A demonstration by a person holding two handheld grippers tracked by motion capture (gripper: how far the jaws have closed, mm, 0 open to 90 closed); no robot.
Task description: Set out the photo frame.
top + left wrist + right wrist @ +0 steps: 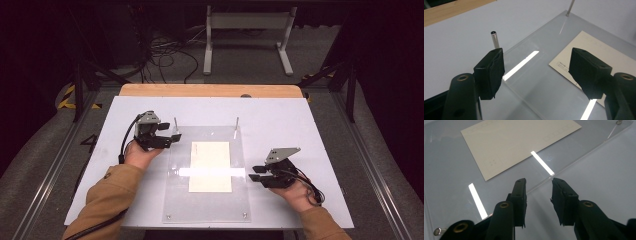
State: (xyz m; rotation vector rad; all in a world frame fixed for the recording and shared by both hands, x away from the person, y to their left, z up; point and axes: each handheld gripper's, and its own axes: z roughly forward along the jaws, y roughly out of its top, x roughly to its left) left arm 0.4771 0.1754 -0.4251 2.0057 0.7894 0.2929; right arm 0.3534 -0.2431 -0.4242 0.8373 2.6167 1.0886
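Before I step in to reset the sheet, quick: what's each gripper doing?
Left gripper: open, holding nothing, above the clear acrylic plate.
Right gripper: open, holding nothing, at that plate's edge.

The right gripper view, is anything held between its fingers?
No, the right gripper has open fingers with only the clear acrylic sheet's edge showing through the gap.

readable text: none | cream card [210, 166] under the clear plate [207, 205]: faint small print at its corner, nearest the plate's upright pin [494, 39] in the left gripper view, too small to read | same card [516, 142] in the right gripper view: pale marks, unreadable | no brands, numbers or signs legible elsewhere
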